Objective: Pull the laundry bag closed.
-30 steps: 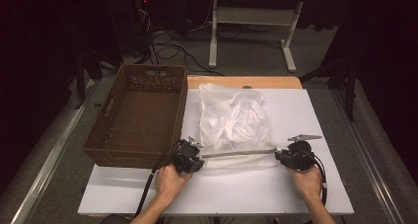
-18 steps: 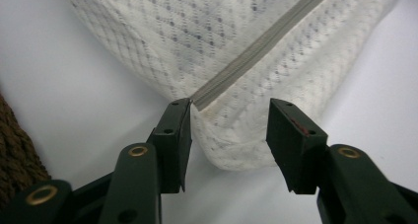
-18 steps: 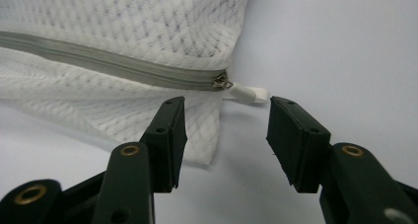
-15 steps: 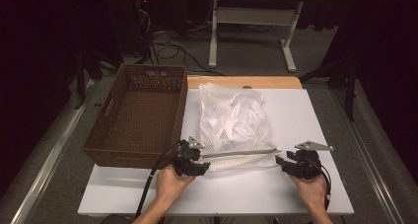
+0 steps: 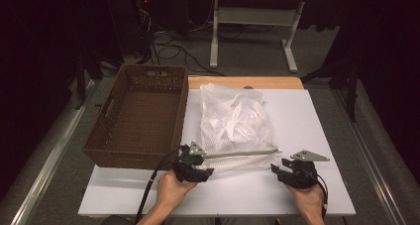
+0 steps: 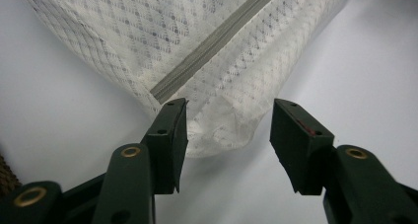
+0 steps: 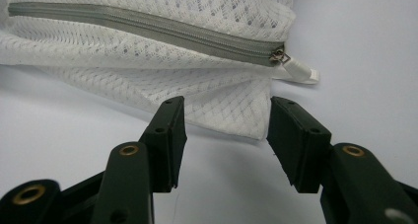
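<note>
The mesh bag [image 5: 236,128] lies zipped on the white table [image 5: 307,116], just right of the brown basket [image 5: 138,116]; no writing can be read on it. At the bag's near-left corner the left gripper [image 6: 226,130] has just been opening, its jaws apart around the corner without pinching it. At the near-right corner, below the zip pull [image 7: 279,56], the right gripper [image 7: 224,130] has likewise just spread wide and holds nothing.

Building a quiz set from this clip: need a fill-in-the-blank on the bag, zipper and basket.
1. The white mesh bag lies on the white ____.
2. The brown basket sits to the ____ of the bag in the high view.
3. The grey zipper on the bag is ____.
4. The jaws of the left gripper and of the right gripper stand ____.

Missing words: table; left; closed; open
</note>
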The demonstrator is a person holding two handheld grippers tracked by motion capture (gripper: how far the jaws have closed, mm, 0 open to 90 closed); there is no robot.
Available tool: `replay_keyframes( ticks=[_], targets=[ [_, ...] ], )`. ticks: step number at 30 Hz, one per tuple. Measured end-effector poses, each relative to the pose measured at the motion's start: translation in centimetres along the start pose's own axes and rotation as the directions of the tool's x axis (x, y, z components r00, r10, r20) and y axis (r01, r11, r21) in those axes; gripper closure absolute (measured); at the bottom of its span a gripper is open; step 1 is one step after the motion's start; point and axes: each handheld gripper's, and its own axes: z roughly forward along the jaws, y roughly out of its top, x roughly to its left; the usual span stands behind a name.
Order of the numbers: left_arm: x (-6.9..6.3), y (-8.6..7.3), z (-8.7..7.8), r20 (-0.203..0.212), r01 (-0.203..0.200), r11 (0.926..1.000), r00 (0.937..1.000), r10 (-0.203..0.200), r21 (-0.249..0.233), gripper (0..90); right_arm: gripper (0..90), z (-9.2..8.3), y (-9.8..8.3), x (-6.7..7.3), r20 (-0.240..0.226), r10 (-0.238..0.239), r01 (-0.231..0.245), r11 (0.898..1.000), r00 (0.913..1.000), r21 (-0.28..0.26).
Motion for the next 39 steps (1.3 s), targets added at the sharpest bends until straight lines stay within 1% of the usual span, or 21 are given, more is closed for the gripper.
replay_keyframes(
  ticks=[4,5,6,7,9,10,12,15,17,20,21,23,26,29,30,32,36,39],
  targets=[
    [0.1,-0.5,0.2,0.001,-0.007,0.9999,1.0,0.007,0.009,48.4,49.7,0.1,-0.3,0.2,0.004,-0.008,0.008,1.0,1.0,-0.001],
    [0.0,-0.5,0.3,0.0,-0.003,1.0,1.0,0.003,0.008,48.4,49.7,0.2,-0.4,0.2,0.007,-0.013,0.013,1.0,0.9999,0.004],
    [0.1,-0.7,0.3,-0.002,-0.011,0.9998,0.9999,0.011,0.014,48.3,49.7,0.2,-0.5,0.2,0.009,-0.016,0.016,1.0,0.9998,0.004],
    [0.2,-0.7,0.3,-0.002,-0.011,0.9998,0.9999,0.011,0.016,48.3,49.7,0.3,-0.6,0.2,0.012,-0.027,0.027,1.0,0.9996,0.004],
    [0.3,-0.9,0.3,-0.008,-0.005,0.9999,1.0,0.005,0.012,48.2,49.8,0.3,-0.6,0.3,0.015,-0.025,0.025,1.0,0.9996,0.004],
    [0.4,-1.0,0.4,-0.008,0.001,1.0,1.0,0.0,0.009,48.1,49.8,0.3,-0.6,0.3,0.017,-0.032,0.032,0.999,0.9994,0.002],
    [0.4,-1.1,0.4,-0.009,-0.005,0.9999,0.9999,0.005,0.014,48.0,49.9,0.3,-0.7,0.4,0.019,-0.037,0.037,0.999,0.9991,0.004],
    [0.5,-1.3,0.5,-0.008,-0.001,0.9999,1.0,0.001,0.015,47.8,49.9,0.3,-0.8,0.3,0.018,-0.046,0.046,0.999,0.9988,0.001],
    [0.6,-1.4,0.6,-0.011,-0.001,0.9998,0.9999,0.001,0.019,47.8,49.8,0.2,-0.9,0.2,0.025,-0.037,0.037,0.999,0.999,0.001],
    [0.9,-1.7,0.7,-0.022,-0.001,0.9997,0.9998,0.001,0.023,47.4,49.6,0.2,-1.1,0.0,0.033,-0.049,0.049,0.999,0.9983,0.004],
    [1.0,-1.7,0.7,-0.025,0.002,0.9998,0.9997,-0.002,0.02,47.4,49.5,0.1,-1.2,-0.1,0.041,-0.048,0.048,0.999,0.998,0.005],
    [1.2,-1.9,0.6,-0.028,0.006,0.9998,0.9996,-0.005,0.021,47.0,49.4,0.1,-1.3,-0.5,0.042,-0.038,0.037,0.999,0.9984,0.003],
    [1.6,-2.0,0.6,-0.036,0.021,0.9997,0.9991,-0.02,0.01,46.8,49.2,0.1,-1.5,-0.9,0.049,-0.026,0.025,1.0,0.9985,0.008],
    [1.8,-2.2,0.6,-0.044,0.023,0.9997,0.9988,-0.023,0.007,46.2,49.0,0.2,-1.6,-1.1,0.054,-0.027,0.027,1.0,0.9981,0.011],
    [1.9,-2.2,0.7,-0.044,0.03,0.9995,0.9986,-0.03,0.004,46.1,48.8,0.2,-1.6,-1.1,0.055,-0.028,0.027,1.0,0.9981,0.01],
    [1.9,-2.2,0.7,-0.041,0.021,0.9997,0.999,-0.02,0.012,45.8,48.3,0.2,-1.6,-1.2,0.054,-0.027,0.027,1.0,0.9982,0.008],
    [2.1,-2.2,0.6,-0.039,0.021,0.9997,0.999,-0.02,0.013,45.6,47.1,0.3,-1.6,-1.3,0.057,-0.036,0.035,0.999,0.9977,0.016],
    [2.0,-2.2,0.6,-0.042,0.018,0.9998,0.9989,-0.018,0.013,45.4,46.8,0.2,-1.6,-1.4,0.056,-0.028,0.028,1.0,0.998,0.014]
  ],
)
